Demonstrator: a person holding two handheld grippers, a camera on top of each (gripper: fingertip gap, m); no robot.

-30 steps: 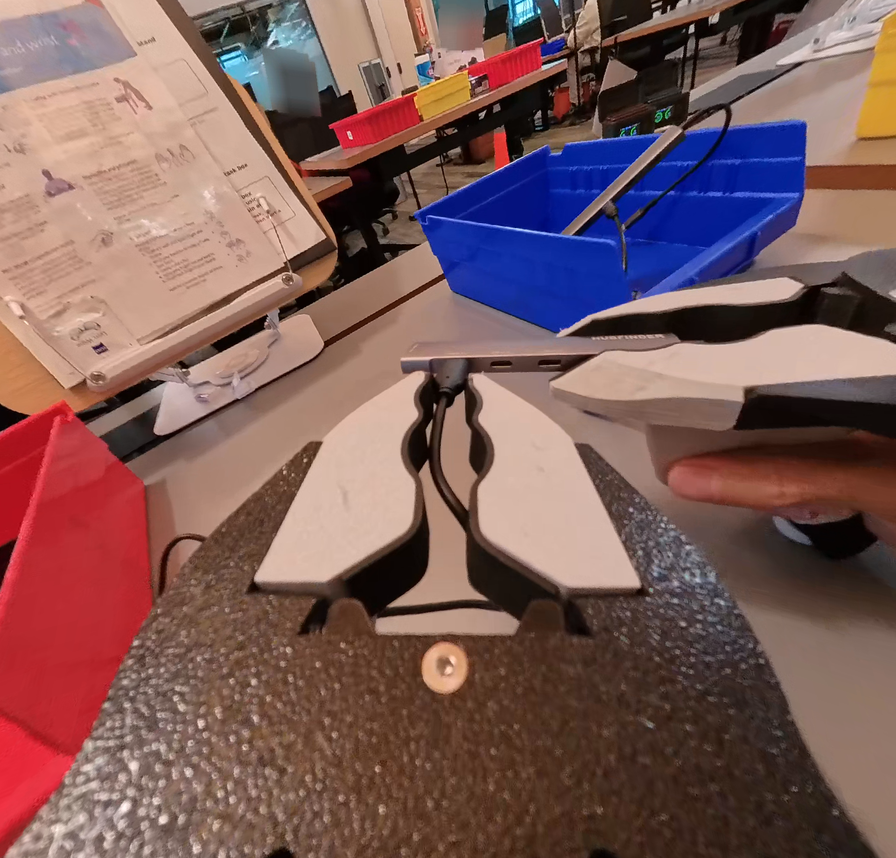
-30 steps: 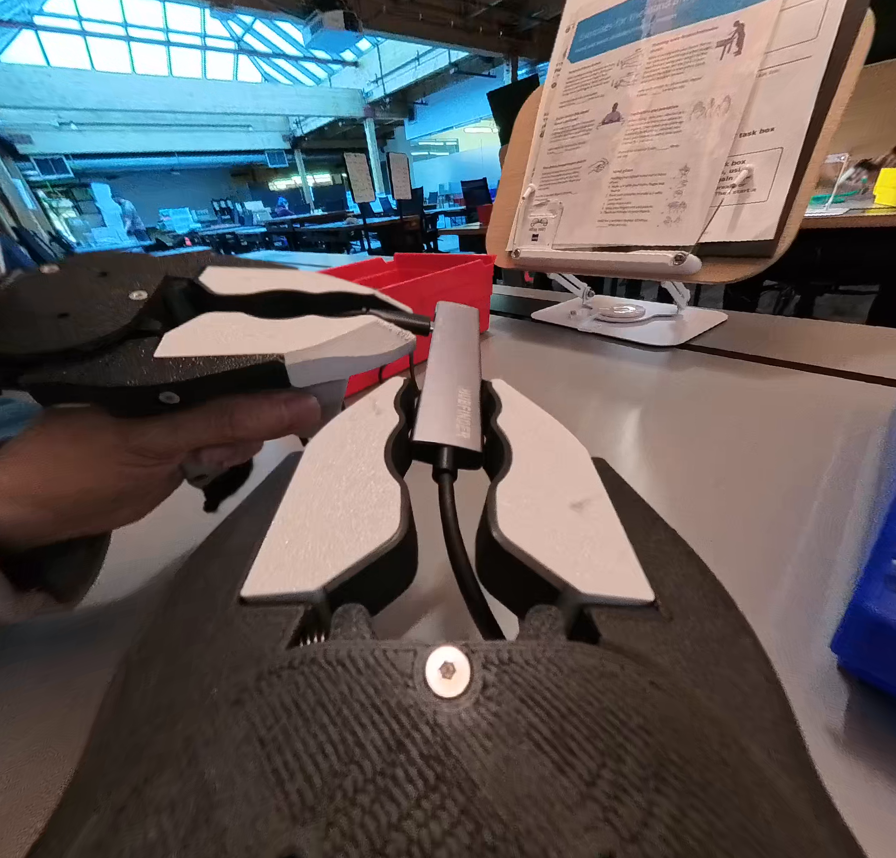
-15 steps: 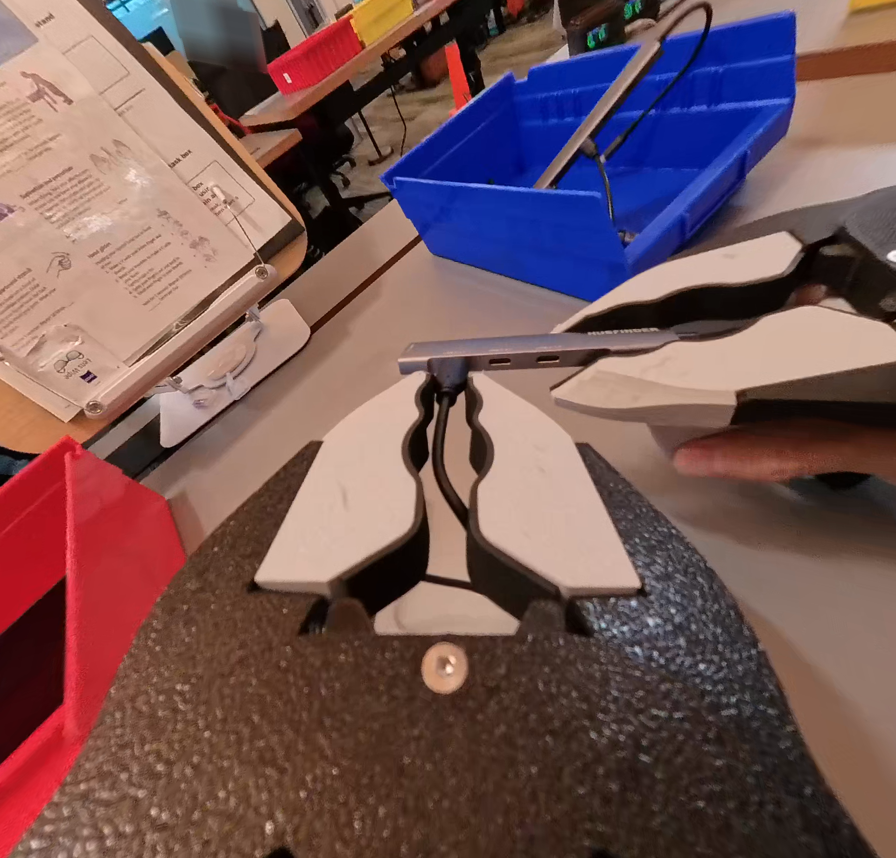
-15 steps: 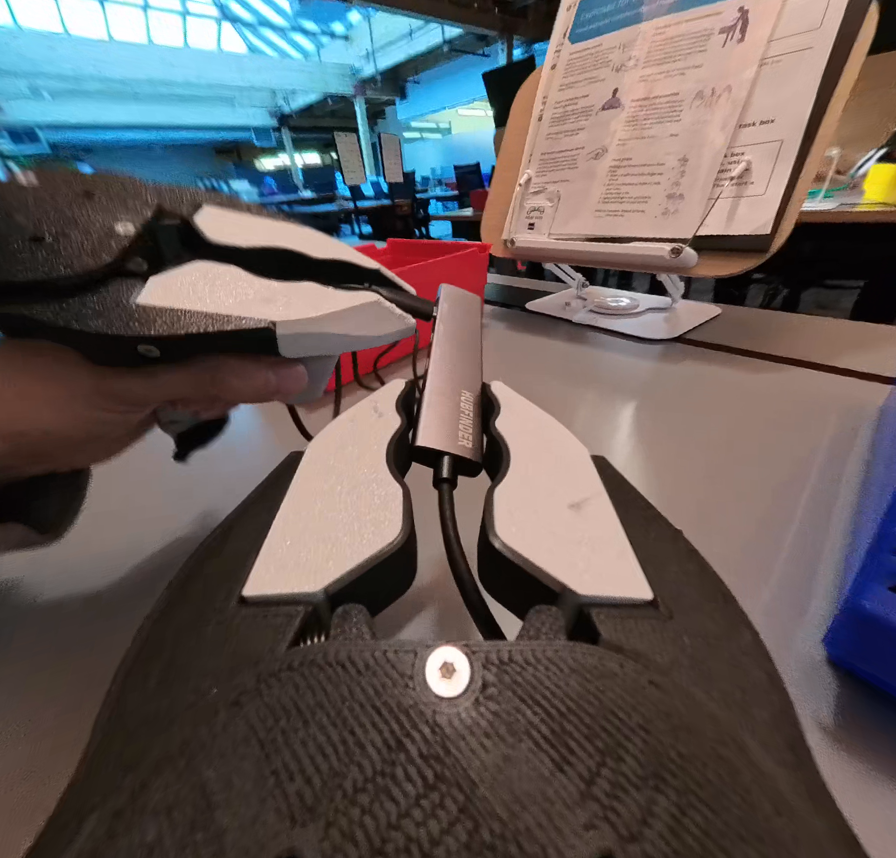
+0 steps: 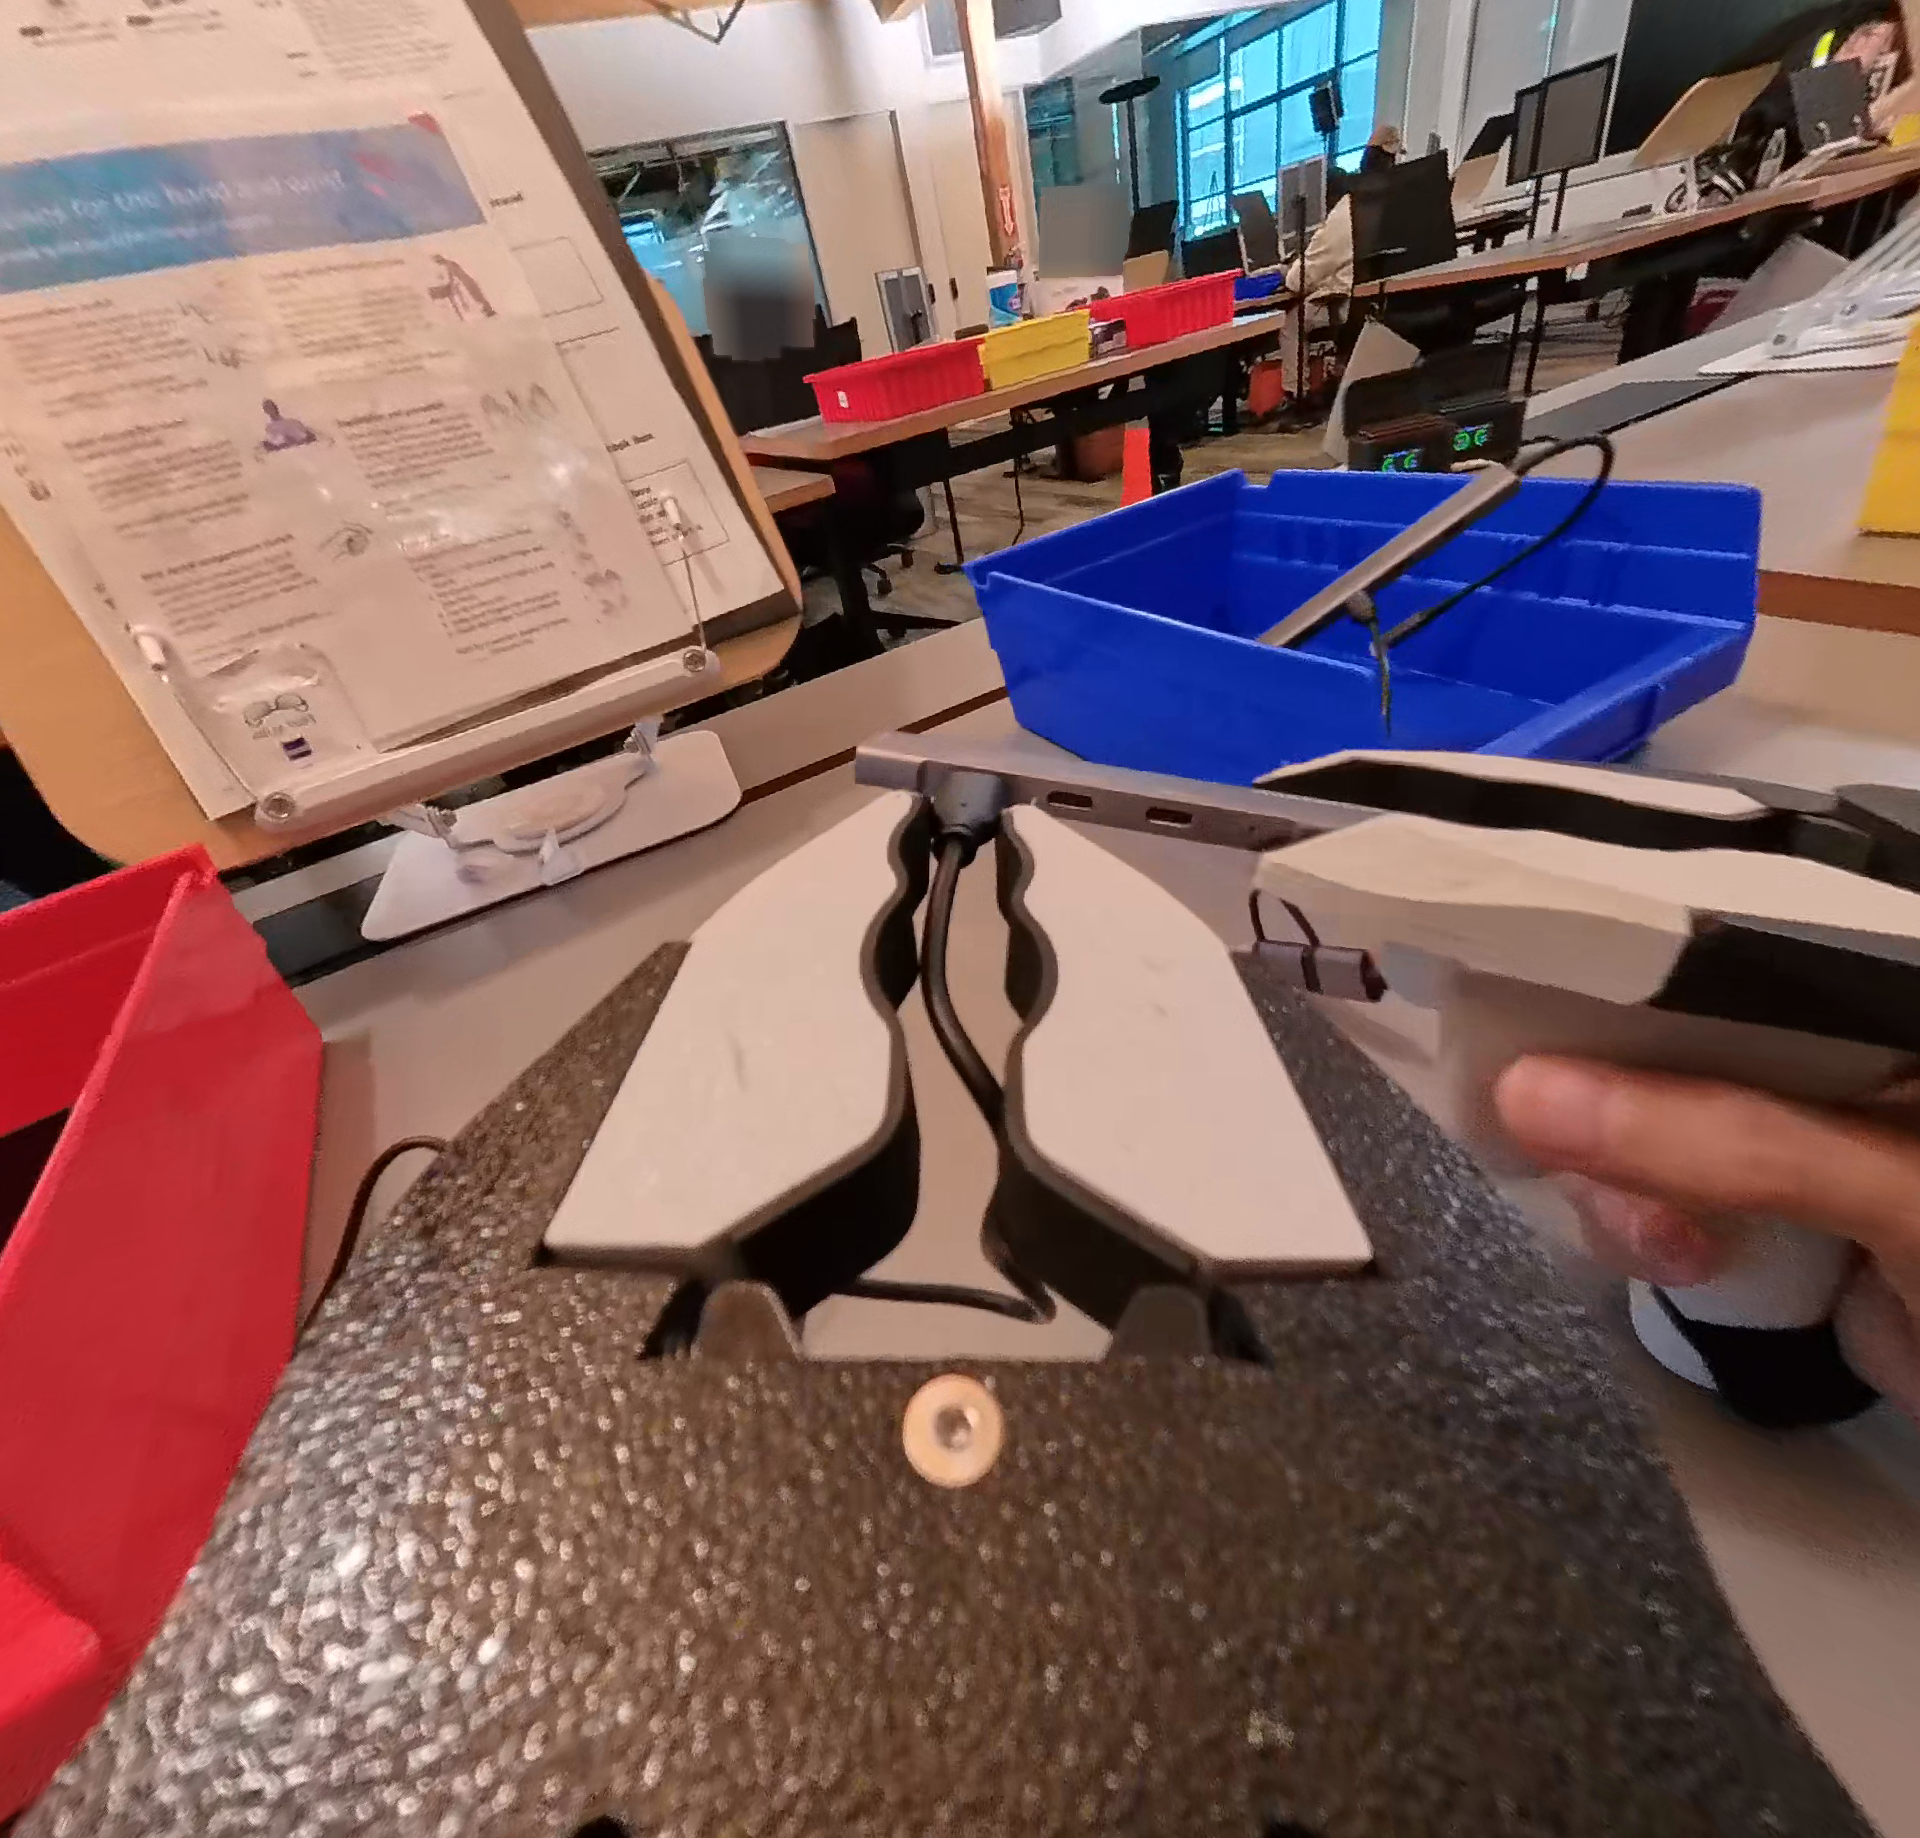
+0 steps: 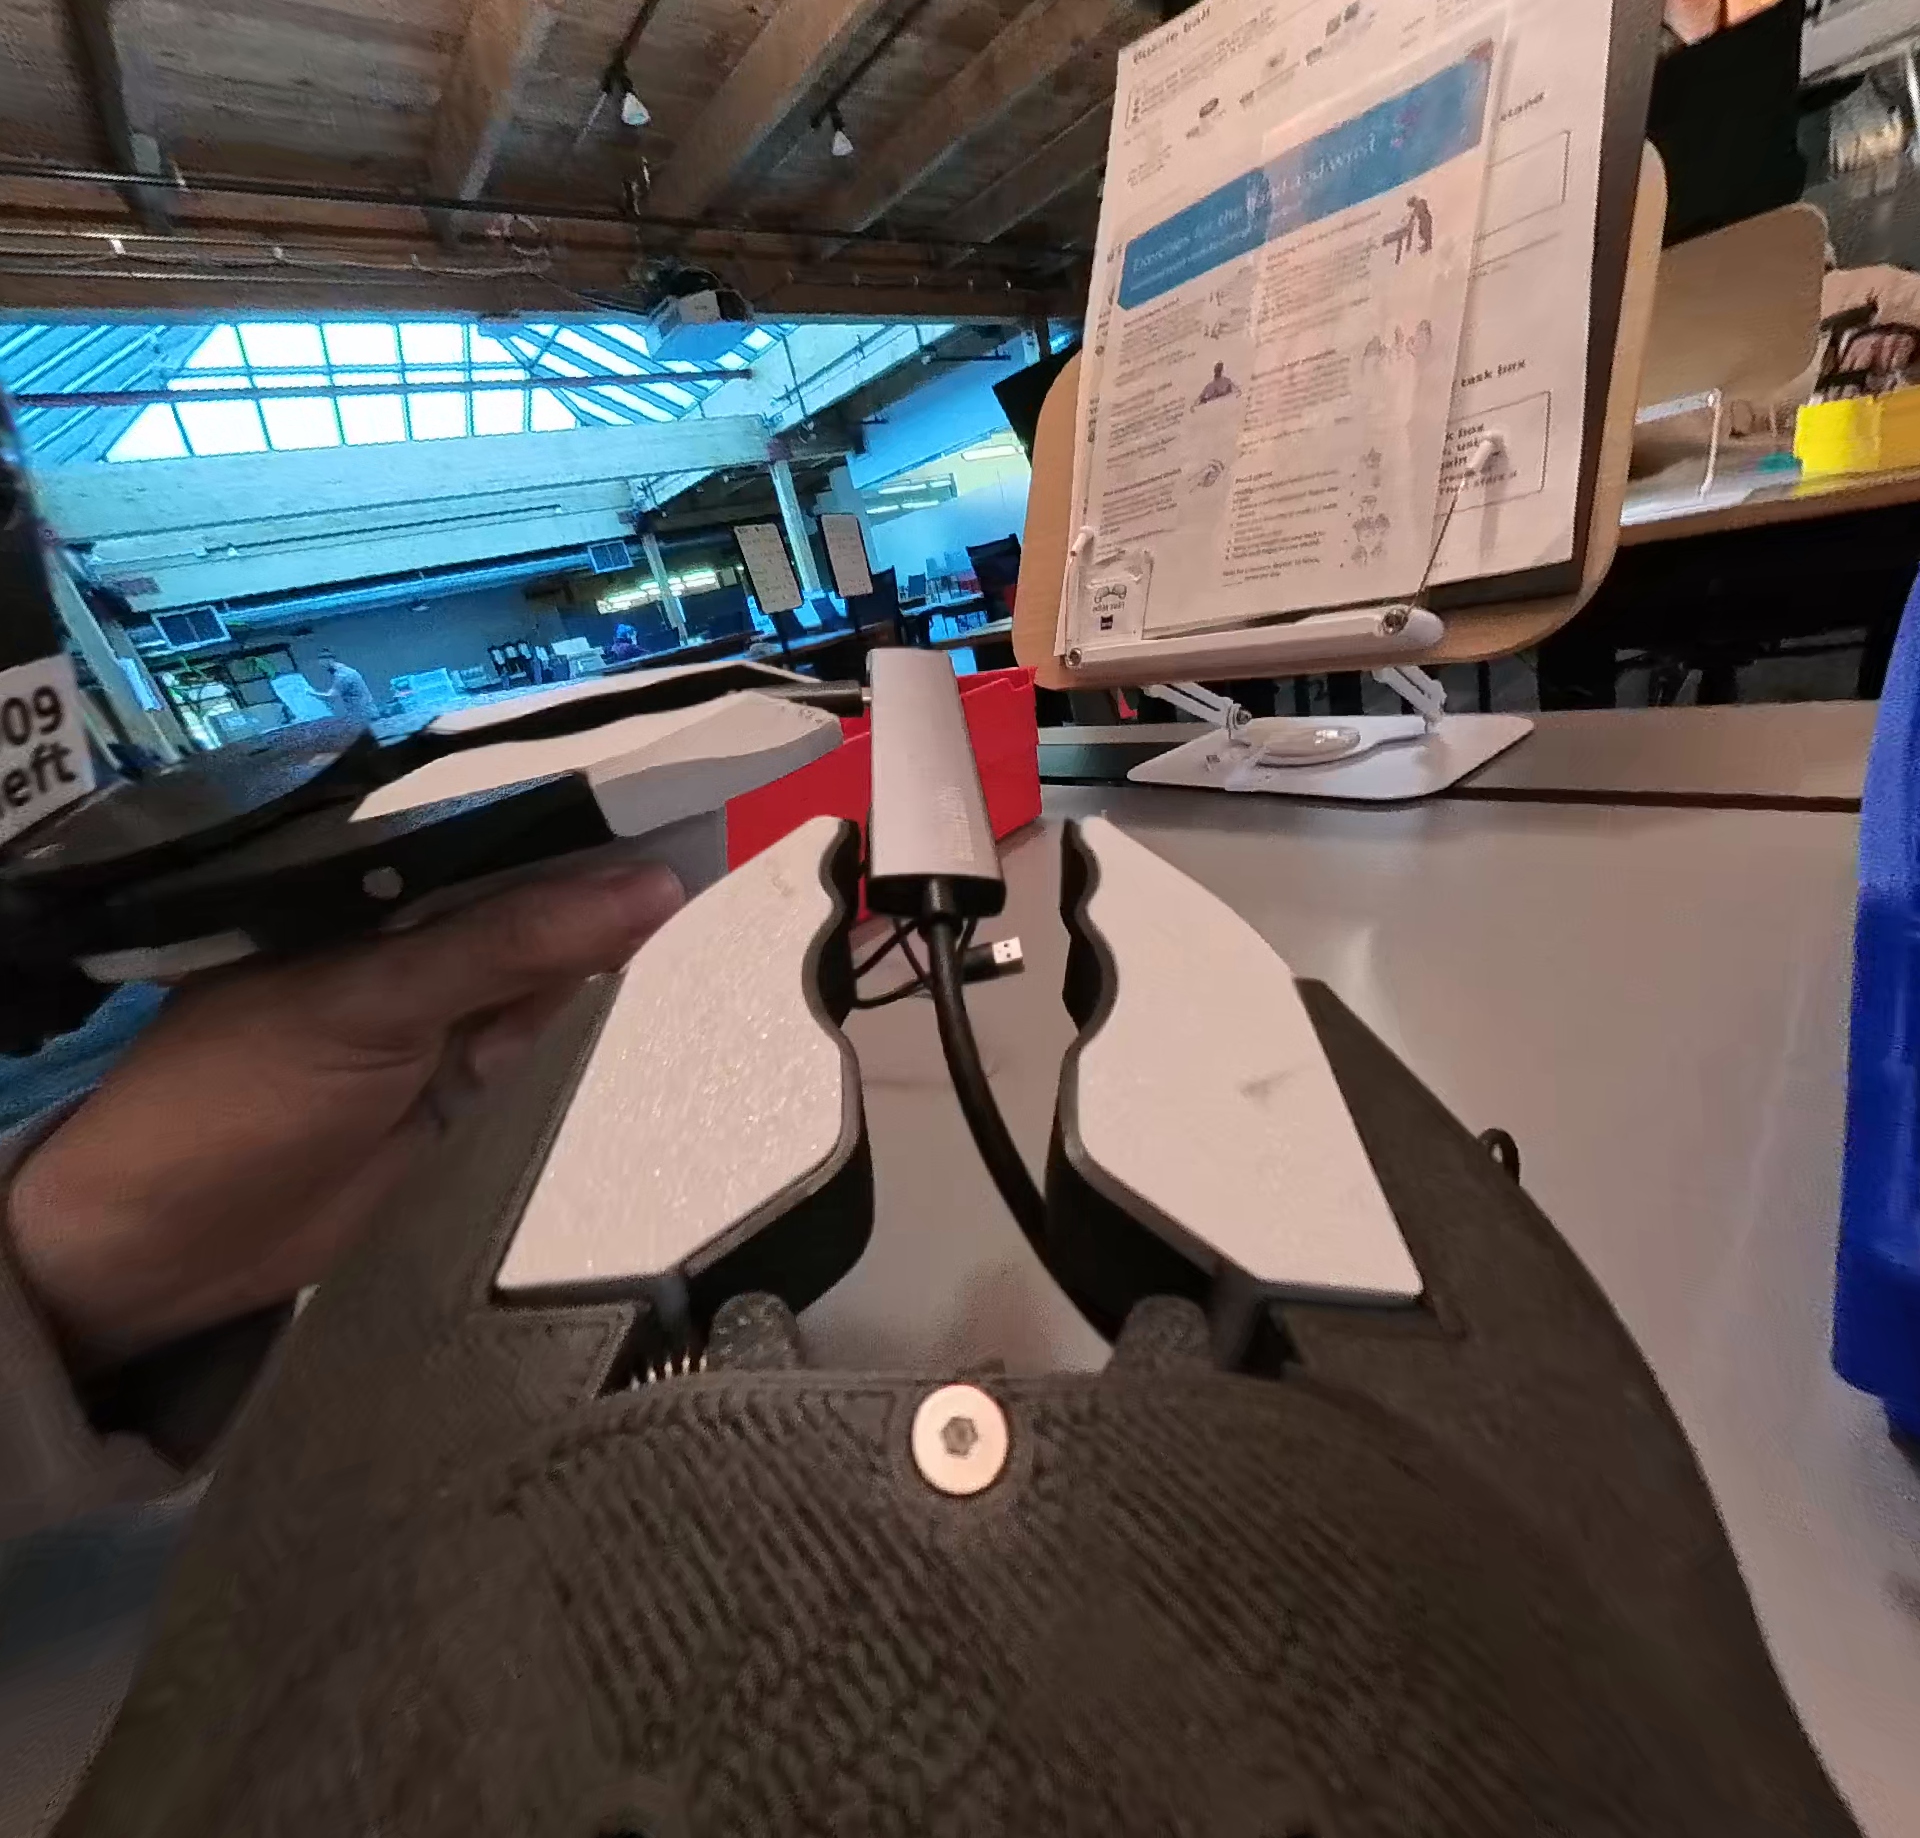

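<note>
A slim grey hub [image 5: 1122,812] hangs level above the grey table. My left gripper [image 5: 961,817] is shut on the black cable plug [image 5: 966,801] that sits in the hub's side near its left end; the cable [image 5: 951,999] runs back between the fingers. My right gripper [image 6: 961,832] is open, its fingers standing on either side of the hub's [image 6: 925,770] cable end without pressing it. It shows from the side in the left wrist view [image 5: 1262,824]. The left gripper shows at the left of the right wrist view [image 6: 844,710]. A loose USB plug [image 6: 997,952] lies below the hub.
A blue bin [image 5: 1143,676] stands behind the hub with a second hub and cable [image 5: 1382,562] in it. A red bin [image 5: 156,1061] is at the left. A document stand [image 5: 364,438] with printed sheets stands at the back left. A yellow bin [image 5: 1891,438] is far right. My right fingertips sit around 6 cm from my left ones.
My right gripper's fingers have spread apart off the hub. My left gripper stays shut on the cable plug. Both views have tilted upward.
</note>
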